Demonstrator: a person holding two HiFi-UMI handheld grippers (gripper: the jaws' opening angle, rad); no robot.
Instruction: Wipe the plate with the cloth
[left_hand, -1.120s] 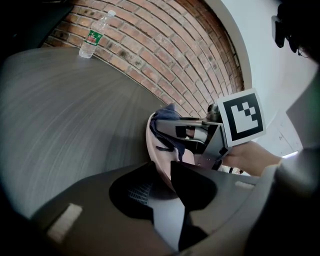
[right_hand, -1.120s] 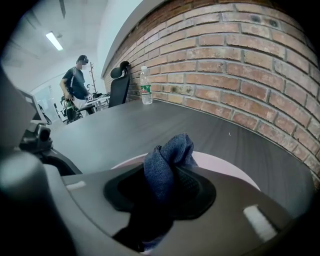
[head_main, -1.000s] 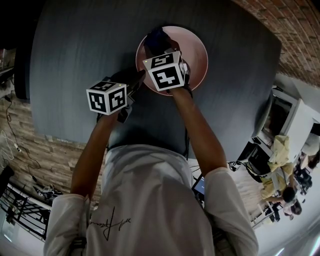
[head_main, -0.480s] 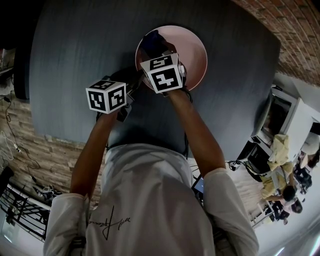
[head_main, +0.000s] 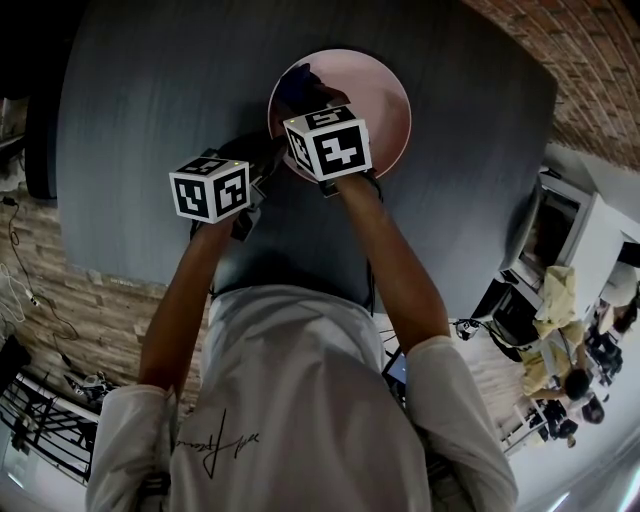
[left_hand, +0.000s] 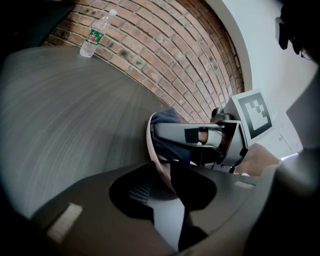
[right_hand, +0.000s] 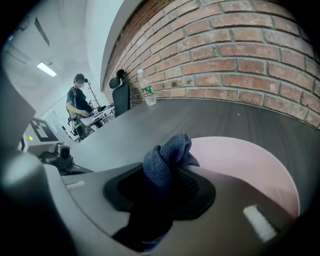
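Note:
A round pink plate (head_main: 378, 100) lies on the dark grey table (head_main: 160, 90). My left gripper (head_main: 262, 163) holds the plate's near-left rim; in the left gripper view the rim (left_hand: 152, 145) runs edge-on between the shut jaws of that gripper (left_hand: 166, 184). My right gripper (head_main: 312, 106) is over the plate's left part, shut on a bunched blue cloth (head_main: 298, 86). In the right gripper view the cloth (right_hand: 167, 159) sticks out from between the jaws of the right gripper (right_hand: 166, 181) above the plate (right_hand: 240, 165). The cloth (left_hand: 167, 118) and right gripper also show beyond the rim.
A water bottle (left_hand: 94, 36) (right_hand: 146, 89) stands at the table's far edge by the brick wall (right_hand: 240, 45). A black office chair (right_hand: 120, 95) and a person (right_hand: 77, 102) are off to the left past the table. More people sit at desks (head_main: 570, 380).
My right gripper with the cloth has shifted slightly left and farther across the plate, and its cube has turned a little. My left gripper has stayed on the rim.

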